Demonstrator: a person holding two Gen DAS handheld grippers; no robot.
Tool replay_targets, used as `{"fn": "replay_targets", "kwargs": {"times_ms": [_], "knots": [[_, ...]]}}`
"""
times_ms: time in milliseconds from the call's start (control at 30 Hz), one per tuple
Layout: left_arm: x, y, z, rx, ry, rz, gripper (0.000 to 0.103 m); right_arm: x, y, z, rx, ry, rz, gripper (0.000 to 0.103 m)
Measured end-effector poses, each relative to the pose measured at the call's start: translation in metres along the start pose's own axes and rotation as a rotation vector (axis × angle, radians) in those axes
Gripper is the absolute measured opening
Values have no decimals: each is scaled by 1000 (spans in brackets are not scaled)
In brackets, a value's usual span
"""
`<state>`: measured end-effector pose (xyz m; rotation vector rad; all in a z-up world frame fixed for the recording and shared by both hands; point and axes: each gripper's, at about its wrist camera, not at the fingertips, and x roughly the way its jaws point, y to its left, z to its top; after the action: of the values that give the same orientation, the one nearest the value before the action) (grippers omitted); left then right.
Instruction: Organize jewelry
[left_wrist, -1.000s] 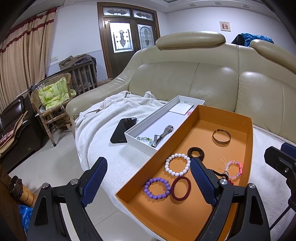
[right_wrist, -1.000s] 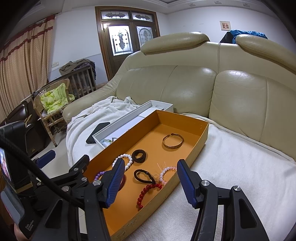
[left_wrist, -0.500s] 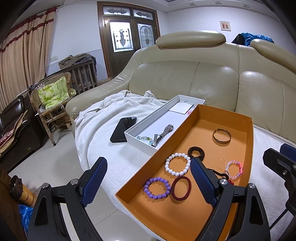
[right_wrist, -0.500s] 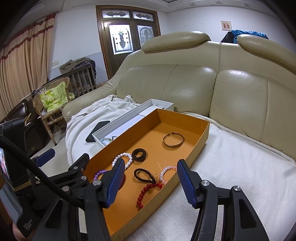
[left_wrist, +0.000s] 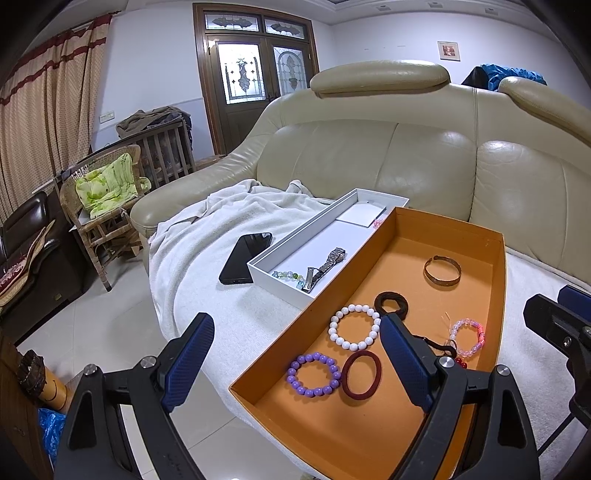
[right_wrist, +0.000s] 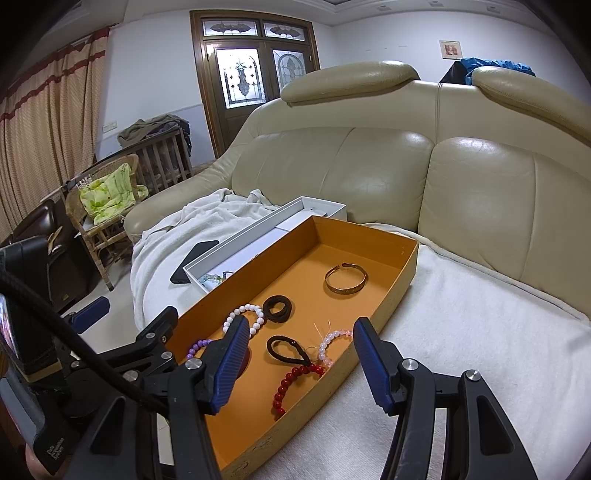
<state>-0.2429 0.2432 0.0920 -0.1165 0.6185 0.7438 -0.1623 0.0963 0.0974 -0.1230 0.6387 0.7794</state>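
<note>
Nothing is moving since before; both hand-held grippers, left (left_wrist: 295, 365) and right (right_wrist: 299, 363), are hanging released, eyeing the light, stiff bangle (right_wrist: 346, 283) by its rim.

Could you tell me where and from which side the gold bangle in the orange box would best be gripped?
The gold bangle lies flat on the floor of the orange box, clear of the other pieces and the walls. I would come from above and pinch one side of the band, one finger inside the ring and one outside. Avoid the far side, where the band has its gap. Both grippers are open and empty.
</note>
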Motion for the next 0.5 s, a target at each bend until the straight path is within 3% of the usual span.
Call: {"fn": "replay_targets", "kwargs": {"times_ms": [500], "knots": [[-4, -11, 1, 13, -12, -21, 91, 0, -7, -1, 10, 14, -11, 63]]}}
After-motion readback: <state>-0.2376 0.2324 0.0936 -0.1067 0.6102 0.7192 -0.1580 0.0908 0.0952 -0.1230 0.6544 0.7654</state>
